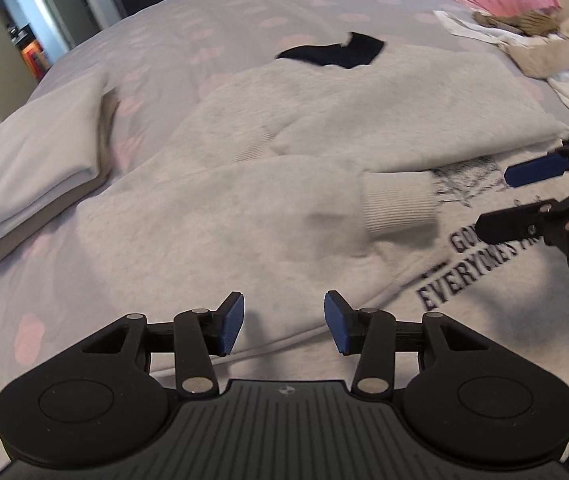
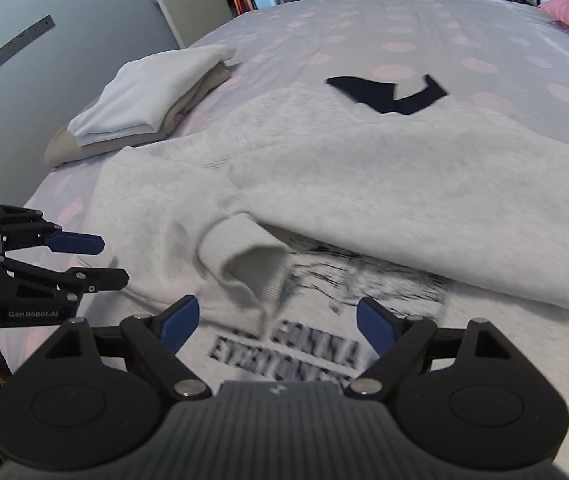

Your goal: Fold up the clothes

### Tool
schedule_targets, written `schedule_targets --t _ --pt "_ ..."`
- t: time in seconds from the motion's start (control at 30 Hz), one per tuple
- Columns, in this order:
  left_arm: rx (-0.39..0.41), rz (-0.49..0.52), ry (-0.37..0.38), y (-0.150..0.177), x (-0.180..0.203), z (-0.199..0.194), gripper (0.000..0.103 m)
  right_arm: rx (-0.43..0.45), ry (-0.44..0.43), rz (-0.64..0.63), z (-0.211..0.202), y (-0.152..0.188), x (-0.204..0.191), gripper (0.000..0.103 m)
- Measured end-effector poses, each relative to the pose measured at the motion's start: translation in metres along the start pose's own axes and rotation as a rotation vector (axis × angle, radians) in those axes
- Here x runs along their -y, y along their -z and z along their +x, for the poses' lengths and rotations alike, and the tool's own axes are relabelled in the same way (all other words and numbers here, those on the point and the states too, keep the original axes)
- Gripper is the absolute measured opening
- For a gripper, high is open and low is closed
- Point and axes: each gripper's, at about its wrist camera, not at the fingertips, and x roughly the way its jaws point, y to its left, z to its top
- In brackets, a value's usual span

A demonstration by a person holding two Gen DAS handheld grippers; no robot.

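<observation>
Folding grey sweatshirt (image 2: 364, 184): sleeves crossed in; my left gripper (image 1: 283, 328) and right gripper (image 2: 280, 326) gape empty. Next: hem at six o'clock.

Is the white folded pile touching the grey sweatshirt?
Cannot tell. In the right wrist view the white folded pile lies right beside the grey sweatshirt, but blur hides whether their edges meet.

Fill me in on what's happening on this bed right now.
A person with a gripper in each hand is folding a light grey sweatshirt spread on the bed. Both sleeves are folded across the printed chest. The left gripper and right gripper hover open above it, holding nothing. A folded stack lies at the far left.
</observation>
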Motion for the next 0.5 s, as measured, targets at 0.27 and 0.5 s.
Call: schedule_targets --t 0.27,0.5 --pt "-0.01 -0.111 -0.017 -0.004 -0.036 0.002 0.042 -0.016 -0.02 0.04 0.048 -0.011 -0.004 0.087" --pt "-0.011 -0.166 -0.054 -0.01 -0.059 0.002 0.043 -0.041 -0.068 0.113 0.06 -0.017 -0.002 0.03"
